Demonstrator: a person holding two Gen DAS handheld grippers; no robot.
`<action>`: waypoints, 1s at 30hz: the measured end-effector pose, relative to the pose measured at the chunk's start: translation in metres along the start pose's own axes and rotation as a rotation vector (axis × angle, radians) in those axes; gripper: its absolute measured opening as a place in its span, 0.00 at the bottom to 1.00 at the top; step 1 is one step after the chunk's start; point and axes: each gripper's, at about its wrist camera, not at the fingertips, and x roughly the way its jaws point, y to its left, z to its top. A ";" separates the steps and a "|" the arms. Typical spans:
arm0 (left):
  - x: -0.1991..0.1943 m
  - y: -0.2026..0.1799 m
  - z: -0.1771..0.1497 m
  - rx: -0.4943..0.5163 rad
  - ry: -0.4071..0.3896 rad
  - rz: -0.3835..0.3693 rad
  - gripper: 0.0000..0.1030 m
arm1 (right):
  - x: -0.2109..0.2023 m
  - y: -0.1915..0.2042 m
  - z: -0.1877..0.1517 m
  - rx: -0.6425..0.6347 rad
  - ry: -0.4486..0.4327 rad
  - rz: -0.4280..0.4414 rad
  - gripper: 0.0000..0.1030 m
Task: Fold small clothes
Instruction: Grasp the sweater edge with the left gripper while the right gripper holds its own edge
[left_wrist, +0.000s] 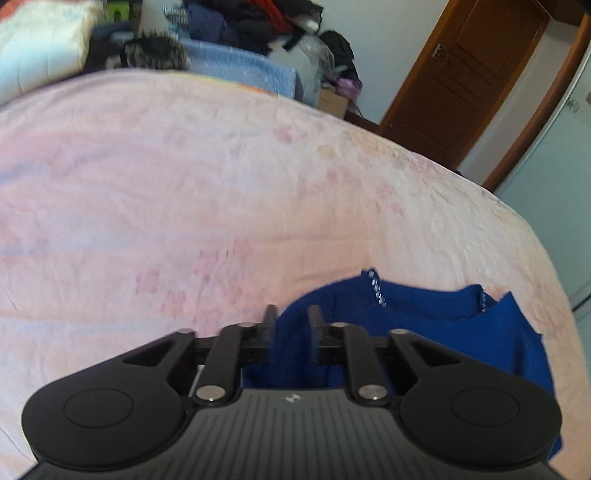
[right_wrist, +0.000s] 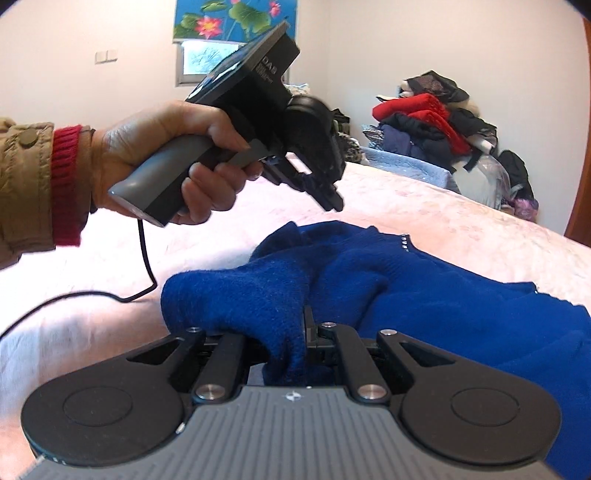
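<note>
While the right gripper (right_wrist: 301, 332) is pinched on a bunched fold of the blue sweater (right_wrist: 424, 295), the left gripper (left_wrist: 291, 321) stands partly spread above the garment, nothing between its fingers; in the right wrist view it hangs clear of the cloth. Count: two grippers, one hand (right_wrist: 166, 155) visible on the left tool's handle, one sweater, one cable (right_wrist: 144, 258) trailing over the sheet. Sweater lies crumpled on the pink bed (left_wrist: 184, 184), near the bed's near edge, its neckline (left_wrist: 376, 291) with pale stitching turned toward the far side. Bed surface beyond the sweater is bare up to the far edge. One clothes pile (right_wrist: 432, 122) sits past the far edge; one brown door (left_wrist: 472, 74) stands well apart.
</note>
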 end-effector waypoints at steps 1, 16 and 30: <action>0.002 0.010 -0.001 -0.034 0.011 -0.029 0.49 | 0.000 0.001 0.000 -0.004 0.001 0.000 0.10; 0.051 0.012 -0.010 -0.122 0.166 -0.514 1.00 | 0.009 -0.014 0.011 0.019 -0.013 0.020 0.10; 0.033 -0.041 -0.008 -0.069 0.117 -0.326 0.18 | 0.002 -0.026 0.011 0.051 -0.033 0.014 0.11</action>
